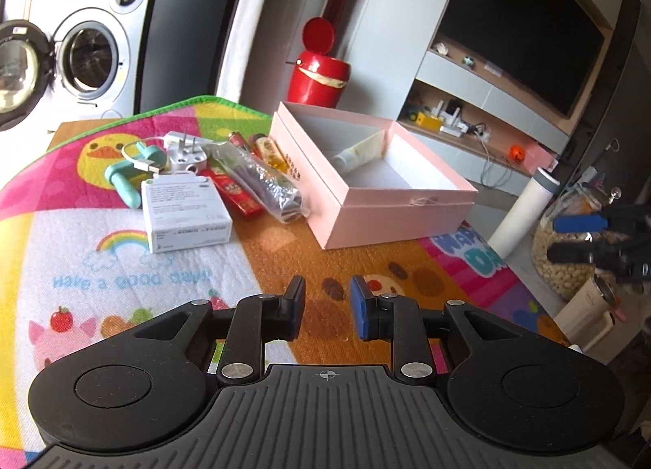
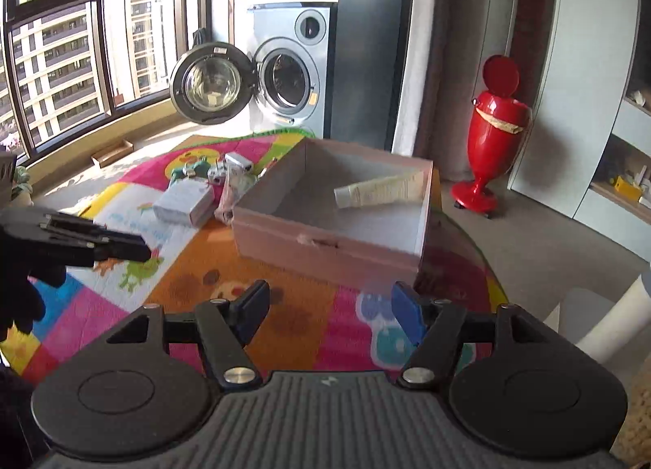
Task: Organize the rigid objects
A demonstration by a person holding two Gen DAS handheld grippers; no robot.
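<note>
Between picks: a tube (image 2: 382, 189) lies in the pink box (image 2: 325, 249) ahead of the right gripper (image 2: 331, 312), jaws released and empty; the left gripper (image 1: 325, 308), jaws narrowly parted and empty, must next reach the white carton (image 1: 185, 212) ahead to its left

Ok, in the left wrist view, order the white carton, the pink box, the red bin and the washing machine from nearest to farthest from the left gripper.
From the left gripper:
1. White carton, ahead to the left on the mat.
2. Pink box, ahead to the right; nearly as near, hard to call.
3. Red bin, on the floor behind the box.
4. Washing machine, far left, door open.
</note>
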